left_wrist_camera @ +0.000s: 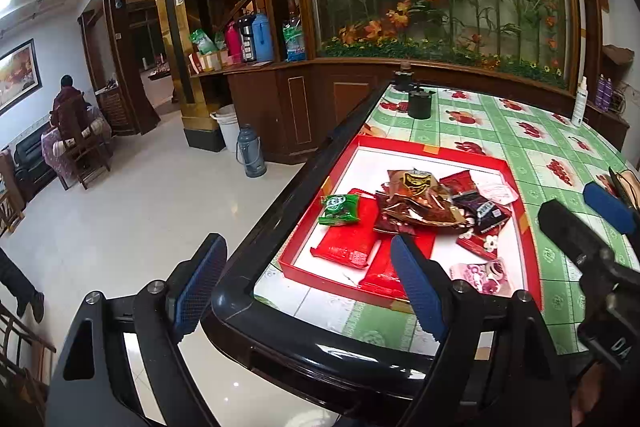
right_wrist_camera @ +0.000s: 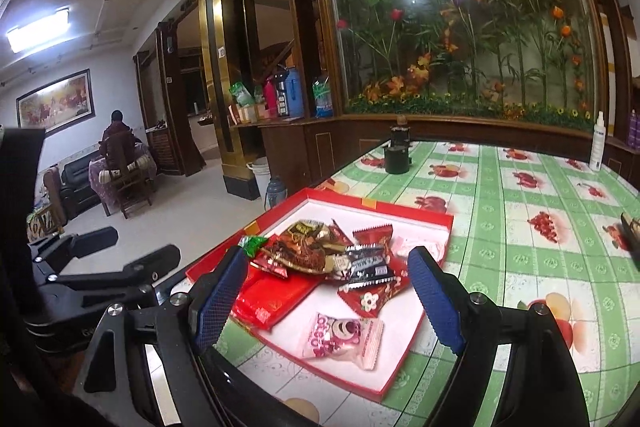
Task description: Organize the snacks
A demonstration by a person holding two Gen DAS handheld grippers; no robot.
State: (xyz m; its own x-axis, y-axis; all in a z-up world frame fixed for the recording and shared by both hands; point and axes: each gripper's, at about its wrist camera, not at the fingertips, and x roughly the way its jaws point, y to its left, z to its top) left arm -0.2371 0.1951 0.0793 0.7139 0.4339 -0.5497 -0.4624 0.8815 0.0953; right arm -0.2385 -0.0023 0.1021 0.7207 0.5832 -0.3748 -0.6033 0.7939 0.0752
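So the table here has a green checkered cloth [right_wrist_camera: 520, 227] with fruit prints and a glossy black rim [left_wrist_camera: 280, 195], and past both tools at the far end there's a dark round canister [right_wrist_camera: 397, 159] plus a white spray bottle [right_wrist_camera: 597, 143] off to the far right. Nothing sits between either tool and the snacks. The left gripper [left_wrist_camera: 312, 287] has its blue-padded fingers spread wide and holds nothing; its left finger hangs out over the floor beyond the table edge, its right one over the near corner of the red tray [left_wrist_camera: 516, 179]. The right gripper [right_wrist_camera: 328, 299] is also wide apart and empty, hovering over the tray's near end. Snacks are all in that shallow red tray with a white floor: a messy heap of brown and red foil packets [right_wrist_camera: 312, 255] straight ahead, a green packet [left_wrist_camera: 339, 209] on the left side, flat red packs [left_wrist_camera: 344, 239] underneath, a black packet [right_wrist_camera: 368, 263] with print too small to read, and a pink-and-white wrapped one [right_wrist_camera: 344, 337] lying apart, nearest the right tool. No labels I can actually make out.
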